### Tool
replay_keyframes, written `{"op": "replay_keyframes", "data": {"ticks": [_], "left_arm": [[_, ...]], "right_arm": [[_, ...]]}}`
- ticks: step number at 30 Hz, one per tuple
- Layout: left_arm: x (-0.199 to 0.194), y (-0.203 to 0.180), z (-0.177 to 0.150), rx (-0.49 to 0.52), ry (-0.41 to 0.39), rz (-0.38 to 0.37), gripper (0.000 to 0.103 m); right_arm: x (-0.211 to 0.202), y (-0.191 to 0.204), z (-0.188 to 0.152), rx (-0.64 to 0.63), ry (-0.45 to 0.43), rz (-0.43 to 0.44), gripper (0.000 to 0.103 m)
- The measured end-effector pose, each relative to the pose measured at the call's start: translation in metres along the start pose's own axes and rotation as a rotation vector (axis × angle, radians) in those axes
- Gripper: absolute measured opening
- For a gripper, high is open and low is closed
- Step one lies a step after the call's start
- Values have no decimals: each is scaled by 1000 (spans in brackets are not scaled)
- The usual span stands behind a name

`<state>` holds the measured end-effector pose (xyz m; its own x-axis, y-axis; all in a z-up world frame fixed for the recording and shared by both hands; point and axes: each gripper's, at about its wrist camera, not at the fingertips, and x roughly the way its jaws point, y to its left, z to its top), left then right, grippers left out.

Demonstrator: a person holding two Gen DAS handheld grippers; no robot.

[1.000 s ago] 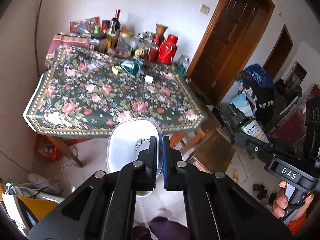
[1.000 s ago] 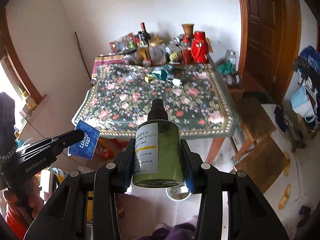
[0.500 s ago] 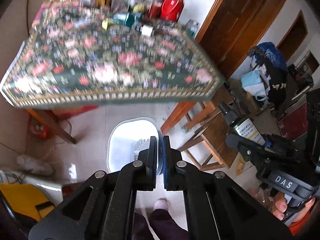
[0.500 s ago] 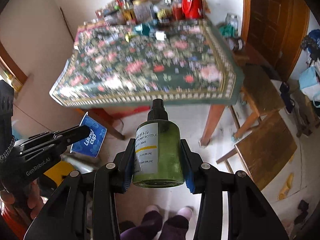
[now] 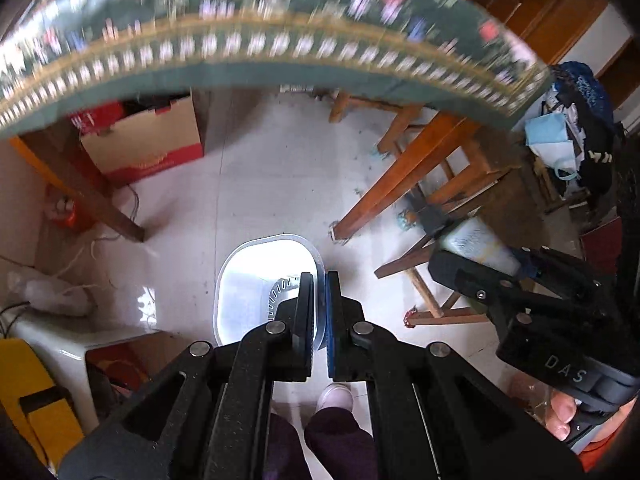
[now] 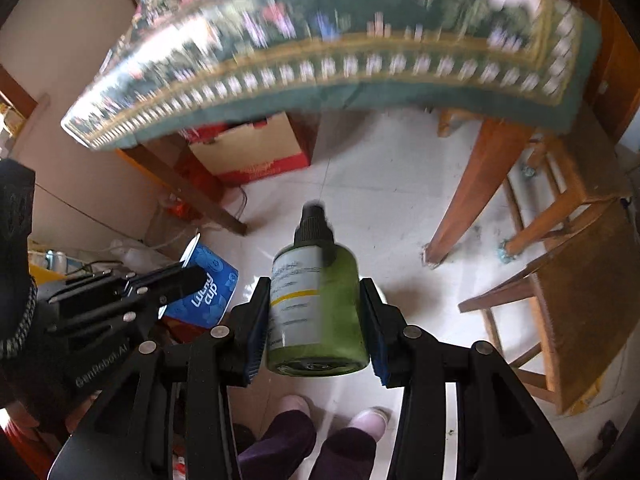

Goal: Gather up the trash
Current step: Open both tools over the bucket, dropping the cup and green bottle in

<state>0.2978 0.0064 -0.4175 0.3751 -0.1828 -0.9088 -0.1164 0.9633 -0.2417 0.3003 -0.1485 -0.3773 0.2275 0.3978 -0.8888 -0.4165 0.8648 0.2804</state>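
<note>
My left gripper point(image 5: 319, 280) is shut on the rim of a blue paper cup point(image 5: 264, 286), whose white inside faces the left wrist camera; its blue side with white lettering shows in the right wrist view point(image 6: 206, 290). My right gripper point(image 6: 316, 286) is shut on a green pump bottle point(image 6: 318, 308) with a white label and black cap, seen blurred from the left wrist view point(image 5: 476, 242). Both are held above the tiled floor, below the table edge. No trash bin is in view.
The table with the floral cloth point(image 5: 280, 60) hangs above, its wooden legs point(image 6: 472, 200) to the right and left. A cardboard box point(image 5: 148, 140) sits under it. Wooden stools point(image 6: 580, 280) stand at the right. My feet point(image 6: 360, 420) are below.
Both grippers have tilted down: the tabletop has slid to the top of the views and the floor under the table now fills them. Both still hold their objects.
</note>
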Motion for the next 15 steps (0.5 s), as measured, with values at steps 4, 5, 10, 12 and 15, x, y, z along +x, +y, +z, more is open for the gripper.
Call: {"op": "replay_keyframes", "data": {"ticks": [4, 5, 10, 12, 15], "left_arm": [[35, 9, -8, -12, 37, 3, 3], [41, 10, -9, -13, 45, 0, 3], [74, 7, -11, -1, 94, -20, 3], [87, 3, -10, 7, 115, -30, 4], [101, -3, -6, 11, 149, -13, 15]], "right_arm": [[25, -17, -6, 41, 25, 16, 54], [30, -22, -8, 57, 30, 18, 54], [44, -44, -16, 111, 48, -9, 54], [47, -48, -17, 117, 55, -29, 54], [48, -51, -15, 114, 67, -50, 54]]}}
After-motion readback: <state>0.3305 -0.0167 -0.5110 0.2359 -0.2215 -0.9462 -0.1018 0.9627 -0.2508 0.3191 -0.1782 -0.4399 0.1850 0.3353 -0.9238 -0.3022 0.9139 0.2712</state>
